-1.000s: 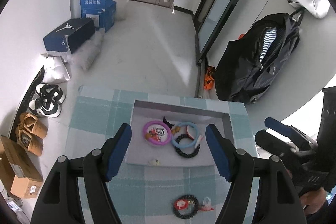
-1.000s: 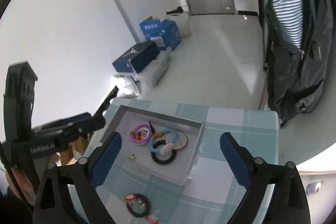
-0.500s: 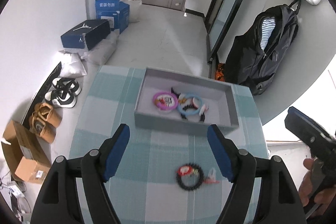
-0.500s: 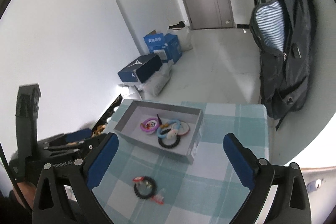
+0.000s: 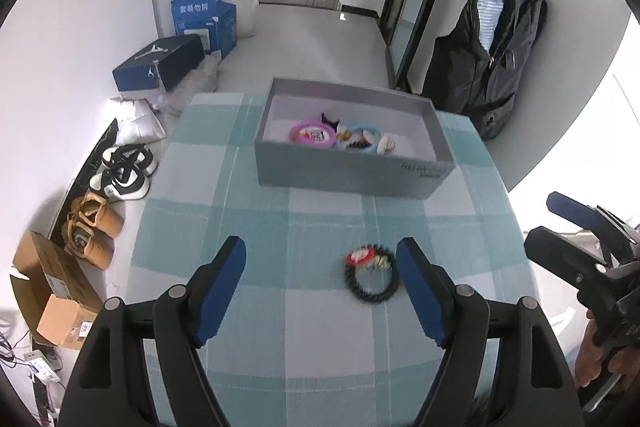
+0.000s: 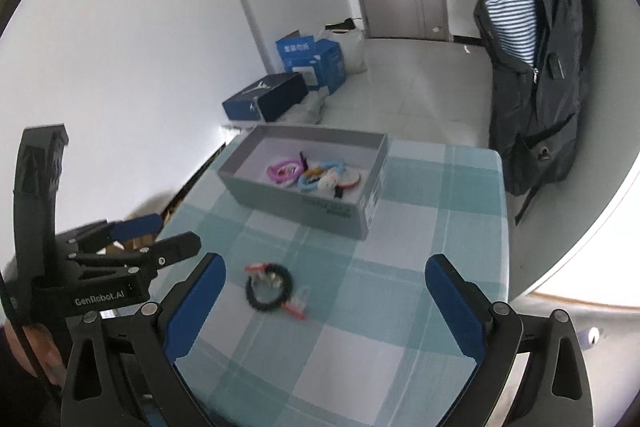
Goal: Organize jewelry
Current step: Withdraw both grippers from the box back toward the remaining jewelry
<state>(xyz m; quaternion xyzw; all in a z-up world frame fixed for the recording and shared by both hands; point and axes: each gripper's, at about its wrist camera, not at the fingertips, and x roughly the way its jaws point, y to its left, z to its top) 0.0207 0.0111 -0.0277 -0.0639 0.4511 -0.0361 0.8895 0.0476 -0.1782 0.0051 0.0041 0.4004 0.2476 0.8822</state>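
A grey box (image 5: 348,179) (image 6: 304,203) stands at the far side of the checked table and holds a pink ring (image 5: 312,134), a blue ring (image 5: 362,133) and other small pieces. A black bead bracelet with a red charm (image 5: 370,277) (image 6: 268,287) lies on the cloth nearer to me, outside the box. My left gripper (image 5: 320,287) is open and empty, with the bracelet just inside its right finger. My right gripper (image 6: 324,303) is open and empty above the cloth, to the right of the bracelet. Each gripper shows at the edge of the other's view.
The table wears a teal and white checked cloth (image 5: 304,307). On the floor to the left are shoes (image 5: 120,171), cardboard boxes (image 5: 52,299) and blue shoe boxes (image 5: 160,63). A dark backpack (image 5: 496,55) leans on the wall at the right.
Both grippers have pulled back and down from over the box toward the near side of the table. The bracelet on the cloth now lies between the left gripper's fingers.
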